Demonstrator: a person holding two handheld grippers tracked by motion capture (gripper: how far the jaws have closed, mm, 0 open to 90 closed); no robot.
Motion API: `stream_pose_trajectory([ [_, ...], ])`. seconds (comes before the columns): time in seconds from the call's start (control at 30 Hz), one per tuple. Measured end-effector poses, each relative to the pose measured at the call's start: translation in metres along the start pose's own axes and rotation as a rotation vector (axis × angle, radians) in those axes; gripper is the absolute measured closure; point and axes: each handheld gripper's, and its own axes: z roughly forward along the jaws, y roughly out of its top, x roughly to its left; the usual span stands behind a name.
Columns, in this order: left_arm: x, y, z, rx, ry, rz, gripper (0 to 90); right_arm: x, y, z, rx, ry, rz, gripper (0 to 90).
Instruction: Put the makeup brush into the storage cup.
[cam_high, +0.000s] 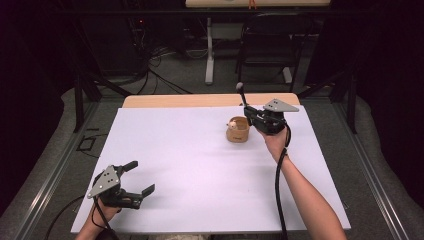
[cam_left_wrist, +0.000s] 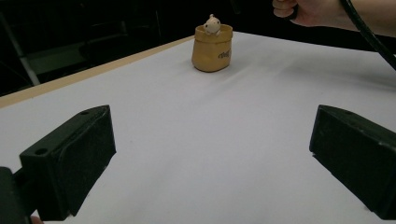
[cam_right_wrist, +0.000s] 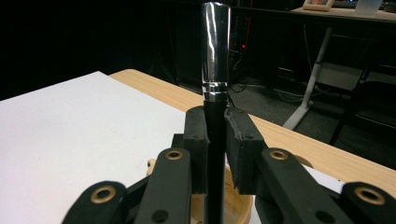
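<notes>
A tan sack-shaped holder (cam_high: 237, 130) stands on the white sheet right of centre, with a small pale figure (cam_left_wrist: 212, 24) poking out of its top. My right gripper (cam_high: 247, 111) hovers just right of and above the holder, shut on a black stick with a shiny silver end (cam_high: 241, 95) that points up and away. In the right gripper view the stick (cam_right_wrist: 215, 51) is clamped upright in the right gripper (cam_right_wrist: 216, 135), and the holder's rim (cam_right_wrist: 238, 205) shows below. My left gripper (cam_high: 141, 177) rests low at the near left, open, with nothing between its jaws (cam_left_wrist: 210, 158); the holder (cam_left_wrist: 212, 49) lies far ahead of it.
A white sheet (cam_high: 190, 165) covers the table, with a strip of bare wood (cam_high: 200, 100) along the far edge. A dark chair (cam_high: 265, 40) and a white table leg (cam_high: 209, 50) stand on the floor beyond. The right hand's cable (cam_left_wrist: 369, 32) hangs at the right.
</notes>
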Motion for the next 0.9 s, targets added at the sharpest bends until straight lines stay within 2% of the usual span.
stream_pose_trajectory([
  [0.5, 0.0, 0.0, -0.001, 0.0, -0.003, 0.0, 0.3, -0.001, 0.002, 0.012, -0.019, 0.007, 0.001, 79.1],
  [0.9, 0.0, 0.0, -0.001, 0.001, -0.003, 0.001, 0.3, 0.0, -0.002, 0.026, -0.007, 0.019, 0.005, 79.1],
])
